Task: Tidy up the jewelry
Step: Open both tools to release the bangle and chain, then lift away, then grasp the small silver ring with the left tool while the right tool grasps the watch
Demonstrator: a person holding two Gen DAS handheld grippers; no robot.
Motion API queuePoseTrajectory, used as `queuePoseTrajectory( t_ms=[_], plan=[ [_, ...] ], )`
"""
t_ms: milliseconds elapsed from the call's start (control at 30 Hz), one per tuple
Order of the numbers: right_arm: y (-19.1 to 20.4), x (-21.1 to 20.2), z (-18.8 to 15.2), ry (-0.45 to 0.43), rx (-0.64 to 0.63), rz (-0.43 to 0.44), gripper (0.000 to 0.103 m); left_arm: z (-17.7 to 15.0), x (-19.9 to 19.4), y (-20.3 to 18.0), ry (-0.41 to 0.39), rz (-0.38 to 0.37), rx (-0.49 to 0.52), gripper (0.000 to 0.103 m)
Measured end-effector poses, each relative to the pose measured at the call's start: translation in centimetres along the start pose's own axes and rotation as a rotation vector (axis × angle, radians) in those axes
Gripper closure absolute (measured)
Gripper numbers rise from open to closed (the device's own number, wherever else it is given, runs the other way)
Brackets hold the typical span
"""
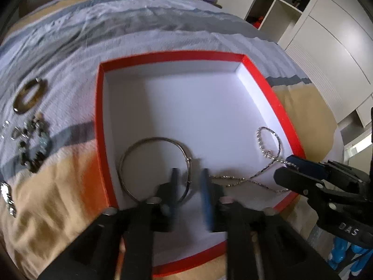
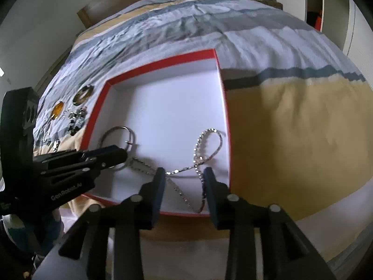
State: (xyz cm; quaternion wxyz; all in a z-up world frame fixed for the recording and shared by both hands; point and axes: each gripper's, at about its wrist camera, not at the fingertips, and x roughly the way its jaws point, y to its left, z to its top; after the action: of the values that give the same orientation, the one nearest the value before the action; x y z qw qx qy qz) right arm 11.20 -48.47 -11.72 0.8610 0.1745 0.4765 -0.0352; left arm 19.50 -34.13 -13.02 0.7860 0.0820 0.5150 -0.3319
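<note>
A red box point(image 1: 177, 54) point(image 2: 163, 61) with a white inside lies on the striped bedspread. In it are a silver bangle point(image 1: 149, 139) point(image 2: 116, 127) at the near left and a silver chain necklace point(image 1: 258, 140) point(image 2: 198, 144) at the near right. My left gripper point(image 1: 190, 175) point(image 2: 121, 154) hovers open over the bangle's right side, and its pads do not press on it. My right gripper point(image 2: 184, 171) point(image 1: 285, 166) is open above the chain's near stretch, which lies loose on the box floor between the fingers.
Left of the box on the bed lie an olive oval bangle point(image 1: 28, 95) point(image 2: 82, 94), an amber piece point(image 2: 57, 109), a dark beaded bracelet point(image 1: 35, 147) and a silver piece point(image 1: 8, 198). White wardrobes point(image 1: 326, 46) stand to the right. The bed's near edge runs just below the box.
</note>
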Motion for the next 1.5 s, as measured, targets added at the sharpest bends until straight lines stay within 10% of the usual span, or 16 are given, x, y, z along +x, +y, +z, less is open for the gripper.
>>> queuePoseTrajectory(
  t_ms=[767, 1200, 1500],
  plan=[
    [6.2, -15.8, -4.4, -0.261, -0.047, 0.058, 0.067, -3.7, -21.9, 0.3, -0.287, -0.03, -0.05, 0.032],
    [15.7, -23.5, -6.9, -0.416, -0.199, 0.157, 0.066, -12.2, -38.7, 6.0, -0.596, 0.353, -0.146, 0.007],
    [20.2, -22.9, -6.9, -0.415, -0.29, 0.174, 0.064, -15.3, -40.4, 12.1, -0.64, 0.484, -0.203, 0.004]
  ],
)
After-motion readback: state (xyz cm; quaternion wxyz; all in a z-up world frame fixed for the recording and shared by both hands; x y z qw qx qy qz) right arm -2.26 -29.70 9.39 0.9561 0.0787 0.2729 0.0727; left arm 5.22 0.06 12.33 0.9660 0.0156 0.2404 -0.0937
